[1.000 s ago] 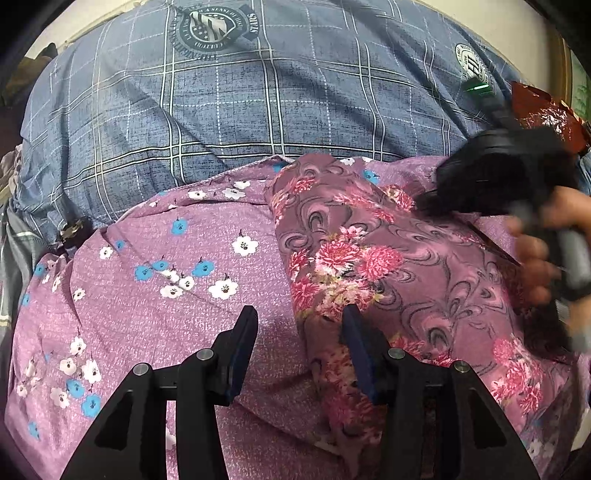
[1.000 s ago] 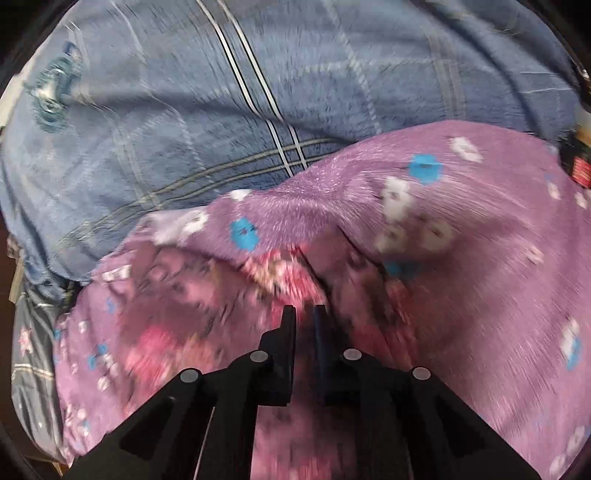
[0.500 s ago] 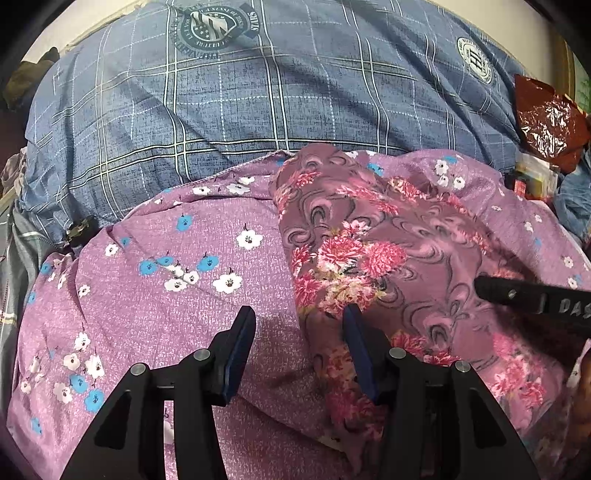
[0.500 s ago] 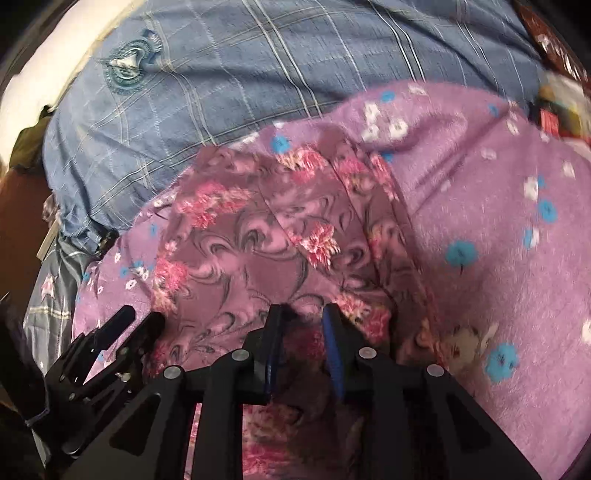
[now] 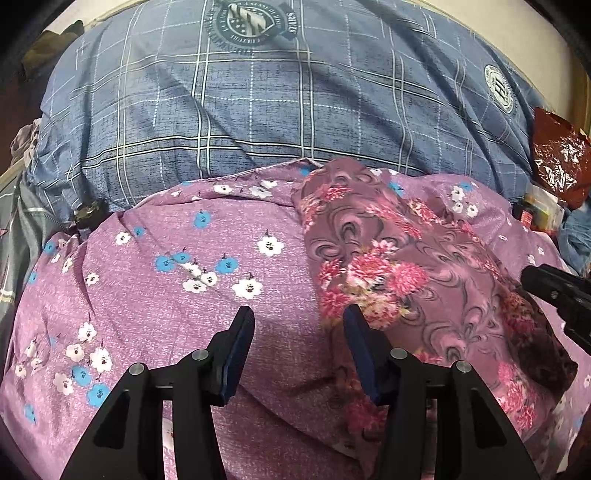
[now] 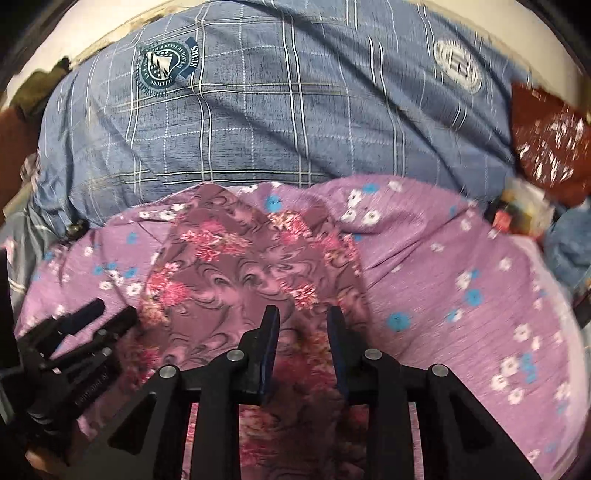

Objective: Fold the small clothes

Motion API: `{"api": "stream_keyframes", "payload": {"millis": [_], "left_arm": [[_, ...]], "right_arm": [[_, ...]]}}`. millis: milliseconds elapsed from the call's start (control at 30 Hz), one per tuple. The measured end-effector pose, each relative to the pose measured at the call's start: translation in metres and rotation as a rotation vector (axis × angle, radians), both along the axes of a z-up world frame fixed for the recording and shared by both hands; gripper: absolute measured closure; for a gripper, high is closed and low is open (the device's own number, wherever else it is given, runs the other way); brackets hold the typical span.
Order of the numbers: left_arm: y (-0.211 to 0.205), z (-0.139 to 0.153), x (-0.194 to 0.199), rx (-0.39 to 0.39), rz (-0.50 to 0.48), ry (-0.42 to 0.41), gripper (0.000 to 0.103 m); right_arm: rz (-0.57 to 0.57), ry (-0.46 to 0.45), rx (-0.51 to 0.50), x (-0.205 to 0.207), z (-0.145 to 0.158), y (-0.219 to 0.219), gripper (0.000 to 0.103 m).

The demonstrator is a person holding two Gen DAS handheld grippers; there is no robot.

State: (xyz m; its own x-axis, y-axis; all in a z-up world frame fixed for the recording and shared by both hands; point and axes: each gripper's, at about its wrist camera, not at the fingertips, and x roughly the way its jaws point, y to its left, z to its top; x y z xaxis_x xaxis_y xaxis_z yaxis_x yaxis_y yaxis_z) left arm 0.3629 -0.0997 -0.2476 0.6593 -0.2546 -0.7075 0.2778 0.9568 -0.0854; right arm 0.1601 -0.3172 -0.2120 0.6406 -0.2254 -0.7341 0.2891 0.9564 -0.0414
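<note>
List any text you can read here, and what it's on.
"STARS": banner on the crest, blue plaid cover.
Crest ring lettering: too small to read.
Round badge: monogram unclear.
Print on left claw body: blurred.

**Little legible lettering on the bedding**

The blue checked bedcover (image 5: pixel 258 122) carries a round dark-green crest (image 5: pixel 246 21) with a striped shield; a ribbon at its right edge appears to read "STARS", while the ring lettering around it is too small to make out. A second round white seal (image 5: pixel 499 88) on the same cover shows large block letters, possibly "HI", with unreadable text circling them. Embossed lettering on the left gripper (image 6: pixel 96 314) is too blurred to read.
</note>
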Motion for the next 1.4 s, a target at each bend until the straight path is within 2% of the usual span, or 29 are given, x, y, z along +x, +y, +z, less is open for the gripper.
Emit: {"api": "stream_keyframes", "payload": {"millis": [533,733,867,967,1067,1167,1233,1300,1333,1400], "left_arm": [[-0.005,-0.004,0.000,0.022,-0.016,-0.006,0.053],[-0.005,-0.006,0.000,0.025,-0.020,-0.004,0.052],[-0.015,-0.014,-0.001,0.101,-0.039,-0.010,0.051],[-0.016,-0.010,0.000,0.101,-0.043,-0.004,0.051],[-0.003,-0.002,0.007,0.023,-0.015,0.024,0.051],[0.007,0.005,0.012,-0.013,0.018,0.005,0.051],[0.007,0.004,0.014,-0.009,0.015,0.008,0.051],[-0.001,-0.006,0.018,0.041,-0.026,0.059,0.047],[-0.007,-0.013,0.019,0.078,-0.048,0.082,0.047],[-0.011,-0.013,0.016,0.111,-0.054,0.035,0.047]], "right_arm": [[0.006,0.017,-0.046,0.001,-0.002,0.009,0.075],[0.019,0.044,-0.044,0.006,-0.012,0.010,0.075],[0.024,0.162,0.040,0.018,-0.043,0.001,0.075],[0.032,0.133,0.094,0.014,-0.034,-0.007,0.075],[0.029,0.080,0.146,0.014,-0.021,-0.015,0.074],[0.051,0.053,0.160,0.030,-0.009,-0.017,0.075],[0.068,0.045,0.224,0.051,-0.005,-0.022,0.077],[0.075,0.080,0.307,0.077,-0.013,-0.031,0.080],[0.060,0.141,0.347,0.093,-0.027,-0.036,0.080],[0.037,0.228,0.393,0.109,-0.053,-0.040,0.081]]}}
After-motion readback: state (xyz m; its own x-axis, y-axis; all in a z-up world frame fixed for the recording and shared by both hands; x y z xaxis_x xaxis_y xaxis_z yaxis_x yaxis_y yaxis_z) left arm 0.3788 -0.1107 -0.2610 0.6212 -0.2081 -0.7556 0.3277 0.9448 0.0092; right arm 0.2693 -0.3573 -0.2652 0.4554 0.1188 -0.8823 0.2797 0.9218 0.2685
